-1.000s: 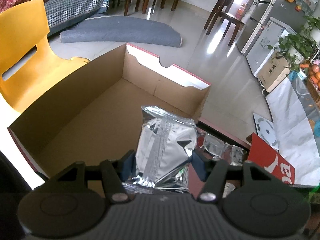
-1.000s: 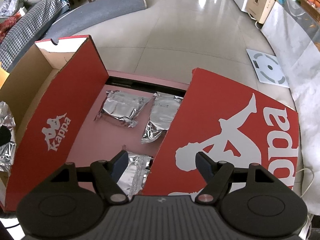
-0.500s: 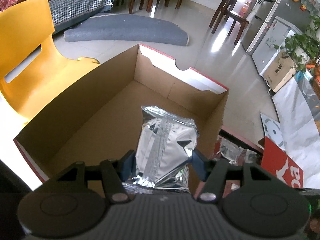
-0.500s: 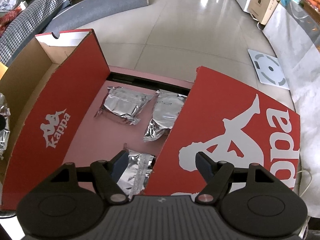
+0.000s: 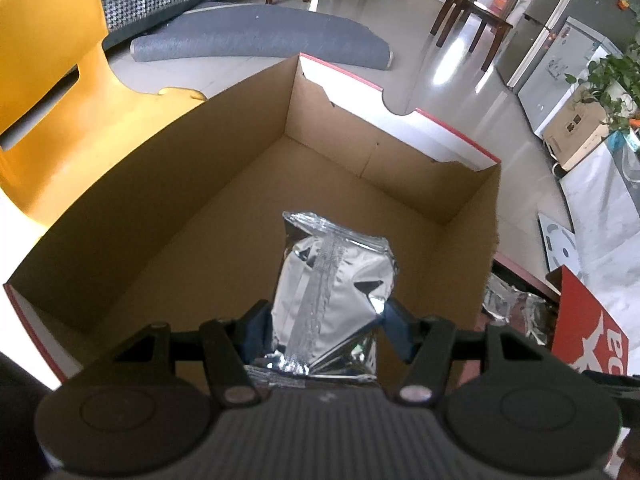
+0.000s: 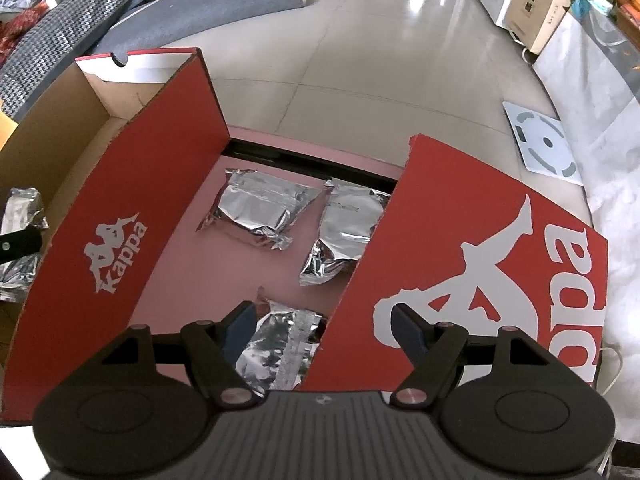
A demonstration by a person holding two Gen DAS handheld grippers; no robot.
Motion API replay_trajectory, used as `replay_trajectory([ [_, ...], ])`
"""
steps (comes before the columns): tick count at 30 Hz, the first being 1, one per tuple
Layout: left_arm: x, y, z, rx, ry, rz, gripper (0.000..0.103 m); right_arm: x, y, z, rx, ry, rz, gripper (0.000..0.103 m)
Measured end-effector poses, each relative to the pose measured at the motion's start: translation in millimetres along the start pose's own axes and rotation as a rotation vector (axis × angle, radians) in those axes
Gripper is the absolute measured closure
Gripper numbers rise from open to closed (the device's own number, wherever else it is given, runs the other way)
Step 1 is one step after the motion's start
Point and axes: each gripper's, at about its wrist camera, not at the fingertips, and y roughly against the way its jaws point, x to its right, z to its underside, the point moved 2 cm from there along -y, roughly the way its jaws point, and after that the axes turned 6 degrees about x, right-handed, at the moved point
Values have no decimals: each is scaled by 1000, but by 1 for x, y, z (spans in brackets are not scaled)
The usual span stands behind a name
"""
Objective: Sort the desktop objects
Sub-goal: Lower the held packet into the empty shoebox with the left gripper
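- The foil packet point(image 5: 334, 292) looks light, crinkly and slippery; a pinch across its lower body, above the bottom seam, should hold.
- The left hand-held gripper point(image 5: 326, 326) pinches that packet above the open cardboard box point(image 5: 192, 184).
- The right hand-held gripper point(image 6: 320, 330) is spread, holding nothing, above three packets point(image 6: 260, 212) on the pink tabletop point(image 6: 168, 280).

Bright daylight, floor point(image 5: 448, 60) glare (fisheye-bent edges).

White "Kappa" lettering with the seated-figures logo stands on the red box side point(image 6: 116, 252). The red lid point(image 6: 500, 280) bears the large logo and "appa", seen sideways.
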Motion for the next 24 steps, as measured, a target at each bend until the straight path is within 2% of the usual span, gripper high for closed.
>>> replay_trajectory([
  [14, -12, -32, 2, -71, -10, -9, 45, -8, -6, -2, -16, 13, -8, 29],
  [24, -13, -39, 4, -120, -14, -9, 45, -14, -11, -3, -28, 29, -13, 29],
])
